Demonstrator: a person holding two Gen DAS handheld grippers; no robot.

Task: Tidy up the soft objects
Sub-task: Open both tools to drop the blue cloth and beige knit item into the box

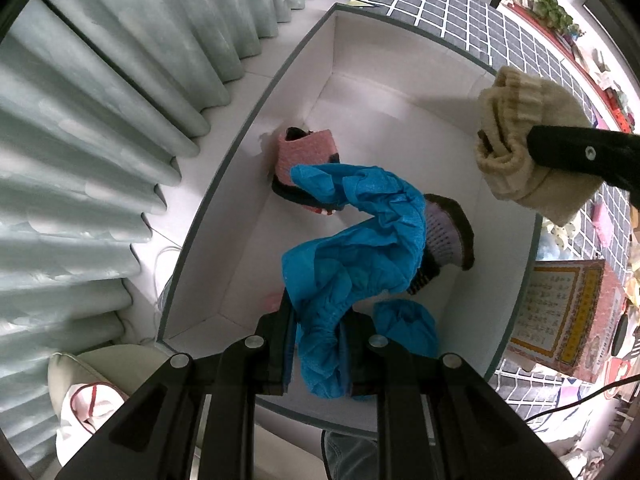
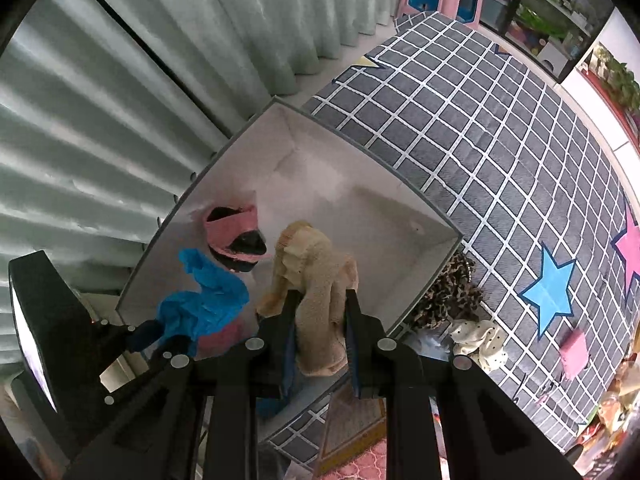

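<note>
A white box (image 1: 404, 120) with a grey rim lies below both grippers. My left gripper (image 1: 318, 332) is shut on a crumpled blue cloth (image 1: 356, 248) that hangs over the box. Inside the box lie a pink knitted piece (image 1: 306, 152), a purple and brown knitted piece (image 1: 448, 232) and a small blue cover (image 1: 408, 326). My right gripper (image 2: 320, 304) is shut on a beige fleece cloth (image 2: 316, 272), held above the box (image 2: 380, 216). The left wrist view shows that beige cloth (image 1: 520, 140) at the right, over the box's edge. The blue cloth (image 2: 204, 300) and pink piece (image 2: 232, 232) show in the right wrist view too.
Pale green curtains (image 1: 100, 120) hang to the left of the box. A grey checked cover (image 2: 500, 160) with star patches spreads to the right. A leopard-print cloth (image 2: 448, 292) and a cream dotted cloth (image 2: 480, 340) lie beside the box. A printed red-bordered packet (image 1: 560, 312) lies at the right.
</note>
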